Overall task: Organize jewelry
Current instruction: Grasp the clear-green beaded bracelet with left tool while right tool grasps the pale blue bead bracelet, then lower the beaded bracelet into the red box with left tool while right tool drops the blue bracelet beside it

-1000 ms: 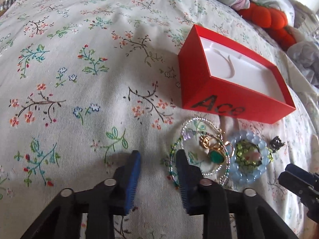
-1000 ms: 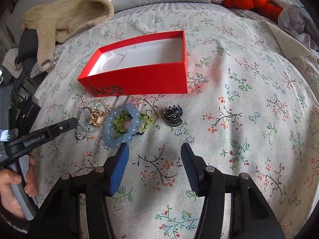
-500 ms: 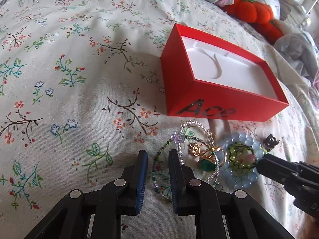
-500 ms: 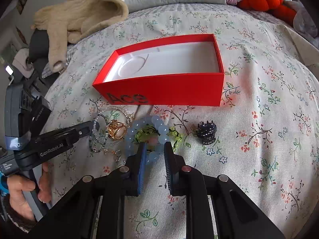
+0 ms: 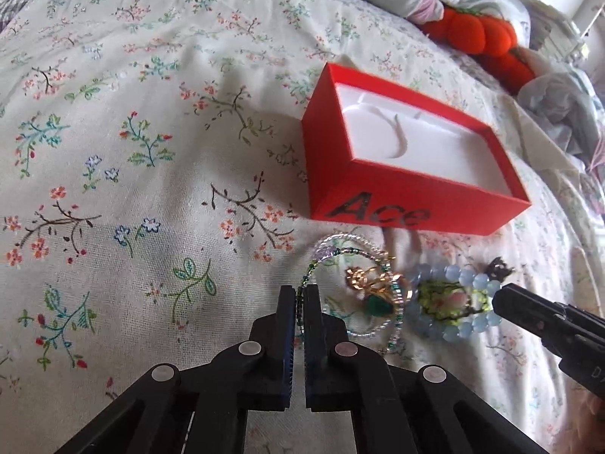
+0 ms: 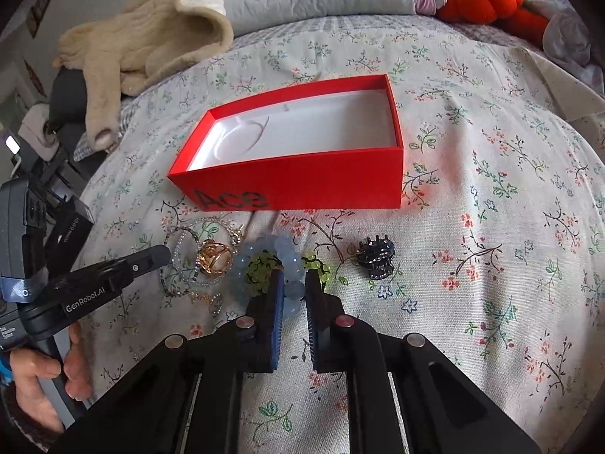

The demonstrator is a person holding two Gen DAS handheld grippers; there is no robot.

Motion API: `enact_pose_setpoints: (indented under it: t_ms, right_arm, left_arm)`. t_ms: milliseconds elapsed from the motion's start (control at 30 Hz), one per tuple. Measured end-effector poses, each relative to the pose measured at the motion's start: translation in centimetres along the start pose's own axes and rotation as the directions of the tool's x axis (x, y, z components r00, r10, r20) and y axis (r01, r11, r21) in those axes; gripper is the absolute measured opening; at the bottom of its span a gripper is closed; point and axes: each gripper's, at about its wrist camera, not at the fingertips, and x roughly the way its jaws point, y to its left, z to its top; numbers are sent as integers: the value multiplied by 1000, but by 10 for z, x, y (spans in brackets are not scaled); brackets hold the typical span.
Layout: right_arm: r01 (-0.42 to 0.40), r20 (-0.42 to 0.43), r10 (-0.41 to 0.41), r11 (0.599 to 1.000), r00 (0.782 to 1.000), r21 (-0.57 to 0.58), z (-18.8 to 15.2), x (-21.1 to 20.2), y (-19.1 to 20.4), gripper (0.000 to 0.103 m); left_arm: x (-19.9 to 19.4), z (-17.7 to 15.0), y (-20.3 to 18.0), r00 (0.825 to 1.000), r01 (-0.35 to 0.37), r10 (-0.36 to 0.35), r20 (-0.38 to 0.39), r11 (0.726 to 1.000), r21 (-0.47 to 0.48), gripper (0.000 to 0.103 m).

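Observation:
An open red box (image 5: 378, 204) marked "Ace", white inside, lies on the floral bedspread. In front of it sits a heap of jewelry: a thin green beaded bracelet (image 5: 307, 273), a clear beaded loop, a gold ring with a green stone (image 5: 374, 302), a blue bead bracelet (image 5: 457, 274) and a dark claw clip (image 6: 376, 261). My left gripper (image 5: 300, 295) is shut on the green bracelet's strand. In the right wrist view the jaws of my right gripper (image 6: 291, 283) are closing, with the near beads of the blue bracelet (image 6: 281, 246) pressed between the pads.
An orange plush pumpkin (image 5: 476, 34) and a grey pillow lie behind the box (image 6: 302, 185). A beige garment (image 6: 151, 38) is heaped at the far left. A hand (image 6: 38, 378) holds the left gripper (image 6: 162, 255). Crumpled cloth lies at the right.
Both grippers' jaws have closed from well apart. The left came together on the green strand. The right moved up to the blue bracelet and closed around its beads.

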Motion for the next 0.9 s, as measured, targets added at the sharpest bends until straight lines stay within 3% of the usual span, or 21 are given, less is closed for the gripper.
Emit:
enact_pose_setpoints:
  t_ms: [467,800,900]
  right_arm:
    - [-5,89,9,999,996,-42,31,-72,14,12]
    - [-34,151,38,999,988,-28,85,-97,12,12]
    - [-16,158,20,1000,987,-26,97,-94,10,12]
  left_arm:
    - [-54,36,-50,995,5,-15,95,994,111,0]
    - [-39,68,-87,990,107,-116,77,988,115,0]
    - [-24,75,-92,982,166,-174,74,981,100,0]
